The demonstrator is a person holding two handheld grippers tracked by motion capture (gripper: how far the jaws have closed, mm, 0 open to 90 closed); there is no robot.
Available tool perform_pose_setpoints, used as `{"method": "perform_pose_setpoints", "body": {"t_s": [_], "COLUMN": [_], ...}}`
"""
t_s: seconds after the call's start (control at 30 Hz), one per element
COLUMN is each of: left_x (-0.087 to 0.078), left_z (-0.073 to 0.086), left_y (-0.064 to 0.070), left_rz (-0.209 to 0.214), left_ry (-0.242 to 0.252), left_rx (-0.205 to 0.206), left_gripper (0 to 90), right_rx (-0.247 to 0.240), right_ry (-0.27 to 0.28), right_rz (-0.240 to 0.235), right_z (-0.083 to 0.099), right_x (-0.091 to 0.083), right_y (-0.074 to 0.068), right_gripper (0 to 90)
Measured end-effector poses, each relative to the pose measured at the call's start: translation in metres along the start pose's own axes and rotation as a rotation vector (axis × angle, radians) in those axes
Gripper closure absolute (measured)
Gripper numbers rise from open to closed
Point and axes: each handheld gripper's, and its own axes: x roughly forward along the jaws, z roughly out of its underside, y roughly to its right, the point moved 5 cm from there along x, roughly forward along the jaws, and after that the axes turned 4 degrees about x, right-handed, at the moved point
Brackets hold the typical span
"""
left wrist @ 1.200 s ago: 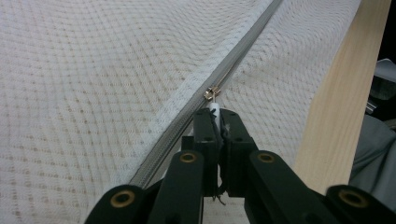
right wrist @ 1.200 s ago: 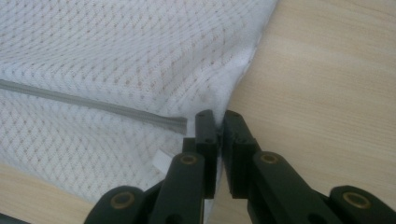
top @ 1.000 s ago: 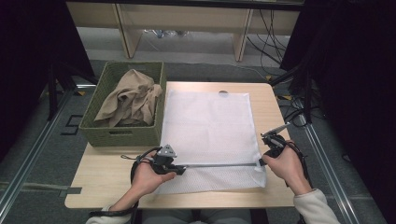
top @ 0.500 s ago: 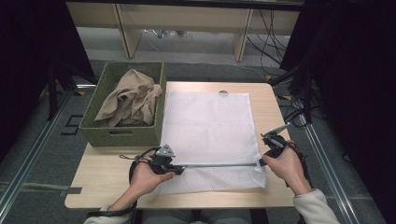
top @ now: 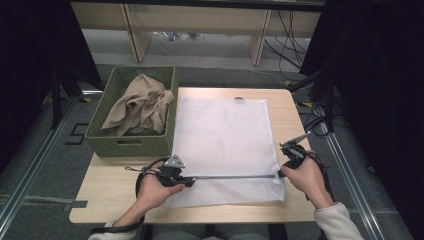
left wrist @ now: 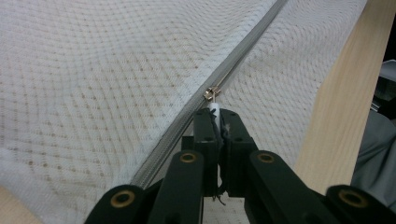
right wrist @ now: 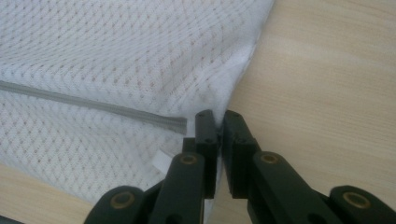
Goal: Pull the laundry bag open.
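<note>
A white mesh laundry bag point(top: 225, 140) lies flat on the wooden table point(top: 110, 192), with a grey zipper point(top: 230, 176) running across its near part. My left gripper point(top: 186, 181) sits at the zipper's left end. In the left gripper view its jaws are shut on the white zipper pull point(left wrist: 213, 107), just behind the metal slider point(left wrist: 211, 93). My right gripper point(top: 282, 173) is at the zipper's right end. There its jaws are shut on the mesh bag's edge point(right wrist: 224, 100), beside the zipper's end point(right wrist: 180, 124).
A green woven basket point(top: 131, 142) holding a crumpled tan cloth point(top: 139, 102) stands at the table's left, against the bag's far left side. Bare wood point(right wrist: 327, 84) lies right of the bag. Cables point(top: 320, 120) hang off the table's right edge.
</note>
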Motion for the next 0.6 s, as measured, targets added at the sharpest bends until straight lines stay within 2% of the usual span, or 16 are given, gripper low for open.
{"method": "perform_pose_setpoints", "body": {"t_s": [0.03,0.07,0.1,0.13,0.17,0.2,0.33,0.37,0.4,0.43,0.47,0.5,0.6], "left_x": [-0.0009,-0.0003,-0.0017,-0.0027,-0.0017,-0.0032,-0.0050,-0.0049,-0.0061,-0.0065,-0.0062,-0.0067,-0.0074], "left_z": [0.0012,0.0019,0.0026,0.0032,0.0031,0.0048,0.0056,0.0064,0.0064,0.0065,0.0066,0.0079,0.0091], "left_y": [-0.0020,-0.0014,-0.0020,-0.0025,-0.0011,-0.0035,-0.0035,-0.0039,-0.0043,-0.0045,-0.0041,-0.0053,-0.0064], "left_rz": [-0.013,-0.016,-0.010,-0.017,-0.015,-0.016,-0.016,-0.024,-0.022,-0.016,-0.017,-0.035,-0.029], "left_ry": [-0.013,-0.010,-0.017,-0.020,-0.001,-0.019,-0.002,-0.003,-0.005,0.001,0.007,-0.004,-0.003], "left_rx": [0.010,-0.010,0.004,0.011,-0.017,0.000,0.000,-0.018,-0.007,-0.005,-0.014,-0.021,-0.002], "left_gripper": [86.5,86.6,86.5,86.6,86.5,86.6,86.6,86.5,86.6,86.6,86.5,86.6,86.5], "right_rx": [-0.004,-0.020,-0.054,-0.037,-0.051,0.001,0.000,0.003,-0.017,-0.064,-0.050,-0.040,-0.036], "right_ry": [-0.008,0.003,0.024,0.015,0.027,-0.005,-0.007,-0.005,0.007,0.028,0.018,0.014,0.012], "right_rz": [-0.004,-0.001,0.000,0.005,0.004,0.004,0.000,-0.002,-0.001,0.001,0.003,0.006,0.006], "right_z": [0.0000,-0.0008,-0.0022,-0.0017,-0.0024,-0.0003,-0.0002,-0.0002,-0.0010,-0.0028,-0.0023,-0.0019,-0.0017], "right_x": [0.0001,0.0008,0.0021,0.0016,0.0016,-0.0005,0.0004,0.0005,0.0010,0.0025,0.0019,0.0015,0.0020], "right_y": [0.0010,0.0025,0.0050,0.0048,0.0056,0.0024,0.0023,0.0018,0.0029,0.0061,0.0057,0.0052,0.0049], "right_gripper": [86.5,86.5,86.5,86.5,86.5,86.5,86.5,86.5,86.5,86.5,86.5,86.5,86.5]}}
